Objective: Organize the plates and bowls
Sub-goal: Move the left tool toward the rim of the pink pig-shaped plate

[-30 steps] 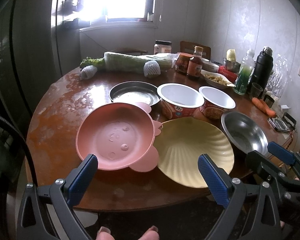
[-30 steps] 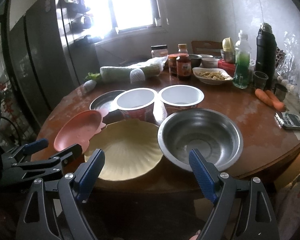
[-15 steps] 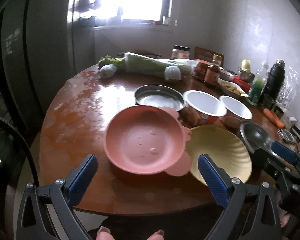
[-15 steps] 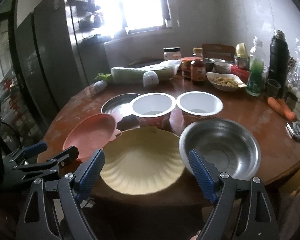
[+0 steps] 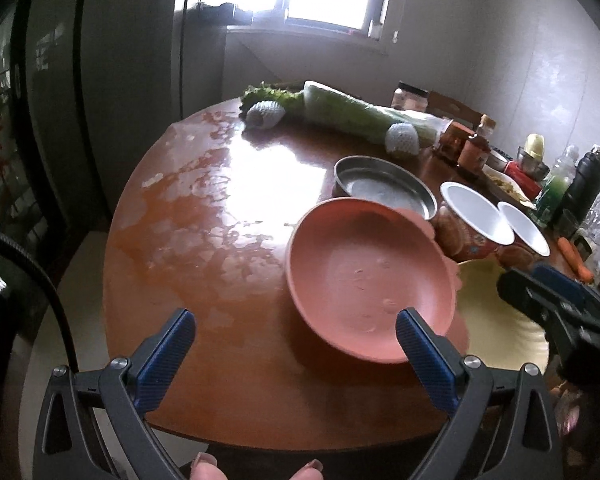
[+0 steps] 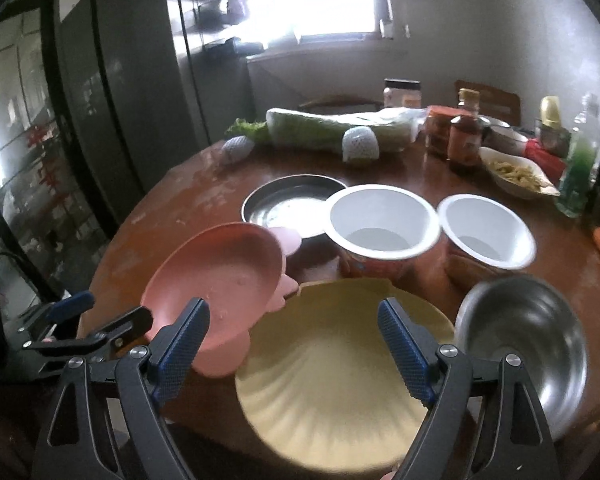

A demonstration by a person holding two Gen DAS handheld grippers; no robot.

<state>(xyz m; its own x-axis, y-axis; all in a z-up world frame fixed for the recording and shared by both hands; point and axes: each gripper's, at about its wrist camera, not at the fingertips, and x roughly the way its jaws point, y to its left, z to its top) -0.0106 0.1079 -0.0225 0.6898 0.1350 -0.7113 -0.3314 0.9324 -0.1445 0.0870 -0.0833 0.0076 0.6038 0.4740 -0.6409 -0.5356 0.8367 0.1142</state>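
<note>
A pink plate (image 5: 368, 280) with small ears lies on the round wooden table (image 5: 204, 240), and its right side overlaps a yellow shell-shaped plate (image 6: 332, 368). Behind them stand a shallow steel pan (image 6: 292, 200) and two white paper bowls (image 6: 384, 220) (image 6: 486, 228). A deep steel bowl (image 6: 528, 344) sits at the table's near right edge. My left gripper (image 5: 296, 332) is open just short of the pink plate's near rim. Over the yellow plate's near half, my right gripper (image 6: 293, 312) is open and holds nothing.
A wrapped cabbage (image 6: 332, 128), two netted fruits, jars, sauce bottles (image 6: 464, 136), a dish of food (image 6: 516, 172) and a black thermos (image 5: 584, 188) crowd the table's far and right side. Carrots (image 5: 572, 252) lie at the right. A dark cabinet (image 6: 120, 100) stands to the left.
The left gripper's view has swung left, so the pink plate now lies right of centre. The right gripper has shifted left from the steel bowl to over the yellow plate. Both stay open.
</note>
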